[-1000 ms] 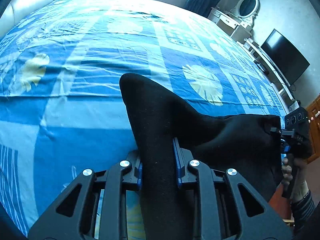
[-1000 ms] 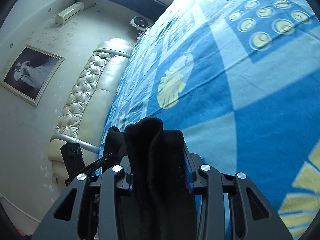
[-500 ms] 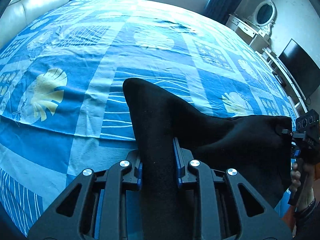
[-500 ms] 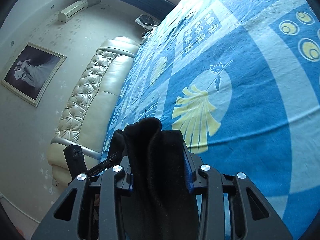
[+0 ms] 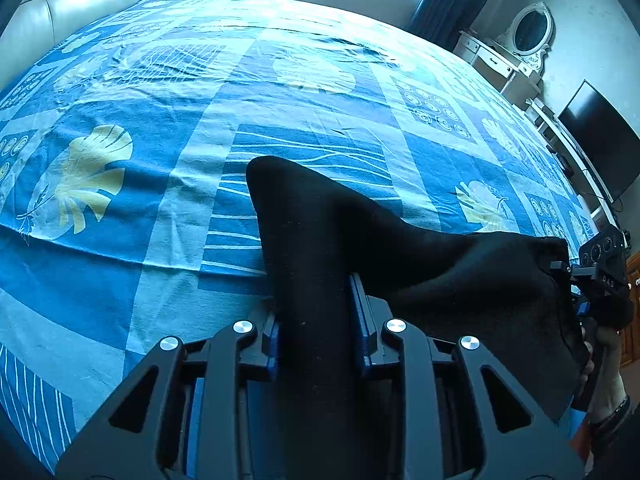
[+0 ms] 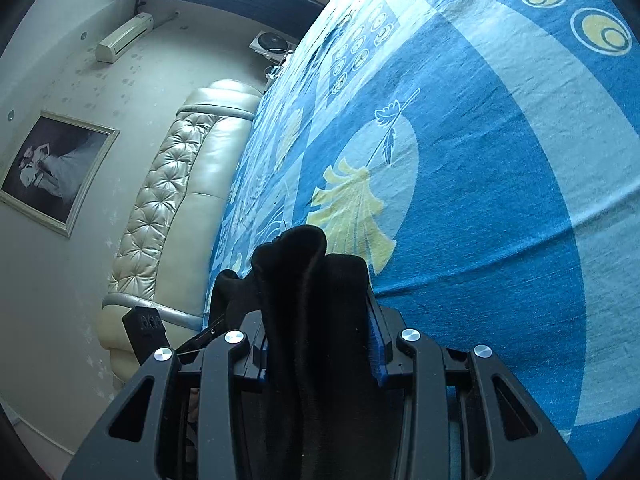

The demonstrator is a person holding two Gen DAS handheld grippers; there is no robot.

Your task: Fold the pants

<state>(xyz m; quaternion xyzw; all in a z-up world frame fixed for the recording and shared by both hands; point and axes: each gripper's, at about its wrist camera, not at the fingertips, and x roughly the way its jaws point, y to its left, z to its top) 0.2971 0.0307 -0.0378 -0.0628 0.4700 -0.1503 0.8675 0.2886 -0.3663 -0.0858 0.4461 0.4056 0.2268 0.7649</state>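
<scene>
The left gripper (image 5: 316,312) is clamped on a thick bunch of the black pants (image 5: 420,264), and the right gripper (image 6: 320,320) pinches another bunch of the same cloth; both sets of jaws stand narrow, with fabric filling the gap between the blue pads.

The bed (image 5: 280,100), spread with a blue patterned sheet, takes up most of both views, with the padded headboard (image 6: 168,208) along one side. The pants hang in the air above the sheet, stretched as a dark span from the left gripper across to the right gripper, which shows at the edge of the left view. How much cloth dangles below the grippers is hidden, so whether any of it touches the sheet I cannot tell.

The step in hand looks like carrying the held edge out over the bed to lay the pants down. To do it well, keep both grippers level and the span between them taut, lower the hanging part onto the sheet first, and only then ease the held edge down so no wrinkles get trapped.
</scene>
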